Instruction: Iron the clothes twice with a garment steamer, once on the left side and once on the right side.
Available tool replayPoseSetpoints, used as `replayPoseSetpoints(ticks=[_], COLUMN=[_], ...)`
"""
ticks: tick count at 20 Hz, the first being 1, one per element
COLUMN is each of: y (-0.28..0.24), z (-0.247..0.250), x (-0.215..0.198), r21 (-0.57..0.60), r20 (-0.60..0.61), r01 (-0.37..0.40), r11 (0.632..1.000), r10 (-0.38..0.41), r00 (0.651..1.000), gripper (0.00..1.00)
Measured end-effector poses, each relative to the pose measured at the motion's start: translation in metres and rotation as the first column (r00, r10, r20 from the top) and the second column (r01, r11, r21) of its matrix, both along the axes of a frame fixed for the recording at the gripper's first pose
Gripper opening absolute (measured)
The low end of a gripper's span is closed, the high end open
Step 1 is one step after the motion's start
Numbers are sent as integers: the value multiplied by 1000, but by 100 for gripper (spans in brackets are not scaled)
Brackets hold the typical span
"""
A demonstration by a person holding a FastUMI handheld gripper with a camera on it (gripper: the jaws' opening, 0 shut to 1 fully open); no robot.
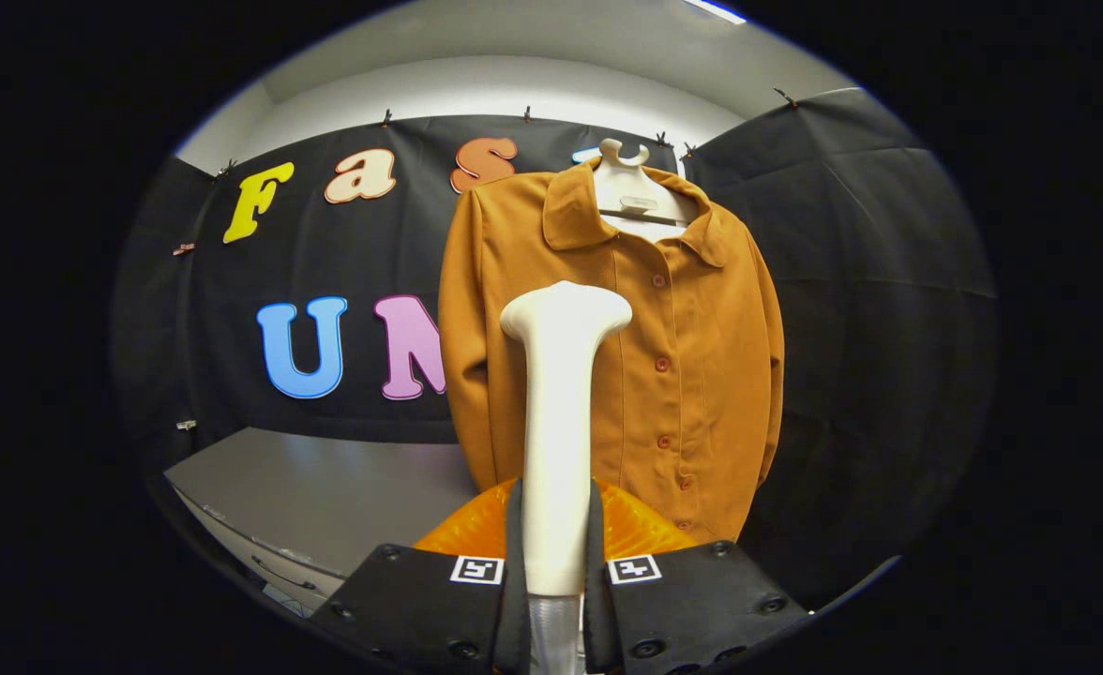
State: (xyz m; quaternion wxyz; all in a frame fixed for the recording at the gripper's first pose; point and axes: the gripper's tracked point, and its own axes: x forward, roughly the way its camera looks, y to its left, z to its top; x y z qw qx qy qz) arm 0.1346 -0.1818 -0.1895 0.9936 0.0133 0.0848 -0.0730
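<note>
Gripper [556, 562] clamped on steamer [559, 422]: both fingers press its white handle, one per side, gap narrow, just handle width. Handle runs straight up from between fingers, upright, w/ flared head on top. Head overlaps the shirt front in view; can't tell if touching fabric or short of it.

L to R:
- Grey table [326, 497] sits left of fingers, below booth wall, edge runs toward gripper. A drawer handle shows on its front.
- Small clips [184, 248] pin the black cloth along left side + top.
- Orange translucent part [636, 525] just behind fingers, either side of the handle, ribbed look. Can't tell what it belongs to.
- Shirt [692, 375], mustard/brown, long sleeve, collar, buttoned down front, hangs upright beyond fingers, slightly right of centre. Sleeves hang at both sides. Button row lies right of steamer head, so head is over shirt's left-hand half as seen.
- White hanger [628, 187] carries shirt, hook at top, above collar.
- Black cloth wall [870, 281] right of shirt, plain.
</note>
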Motion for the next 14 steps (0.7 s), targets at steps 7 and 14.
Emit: replayPoseSetpoints(ticks=[7,14], y=[-2,-7], z=[-61,-118], x=[-13,-40], r21=[7,12], r20=[-120,-260], r01=[20,35], r11=[1000,999], r10=[-19,-31], r00=[993,965], gripper=[26,26])
